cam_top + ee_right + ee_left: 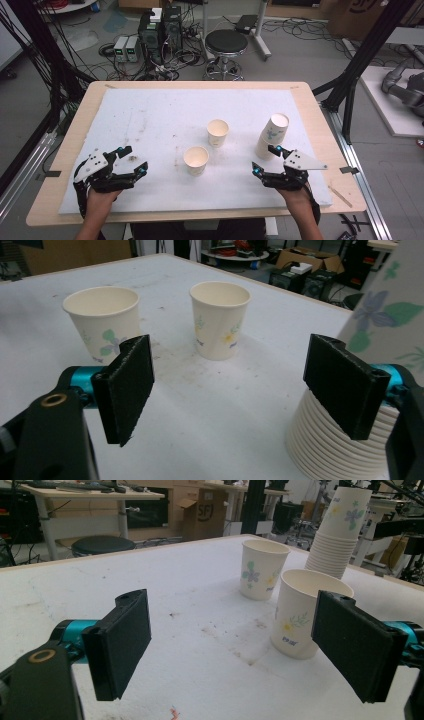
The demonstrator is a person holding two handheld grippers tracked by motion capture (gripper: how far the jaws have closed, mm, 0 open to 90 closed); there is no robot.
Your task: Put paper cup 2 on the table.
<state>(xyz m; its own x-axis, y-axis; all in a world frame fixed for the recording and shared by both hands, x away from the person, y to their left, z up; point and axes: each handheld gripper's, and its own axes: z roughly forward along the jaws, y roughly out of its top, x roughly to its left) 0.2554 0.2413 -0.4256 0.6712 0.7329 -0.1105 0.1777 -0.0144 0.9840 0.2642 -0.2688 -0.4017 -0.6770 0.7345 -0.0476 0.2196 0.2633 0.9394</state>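
Resting wide and empty at the worktop's (150, 107) near edge, left tongs (131, 159) face the nearer cup (196, 160); its small print is unreadable. Right tongs (265, 159), gaping too, stand beside the cup stack (272, 134). Beyond, the second cup (217, 132); floral prints show from tongs views.

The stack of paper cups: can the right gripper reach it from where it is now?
Probably yes: the right gripper is open and empty, the stack of paper cups stands just beyond its jaws, and nothing lies between them.
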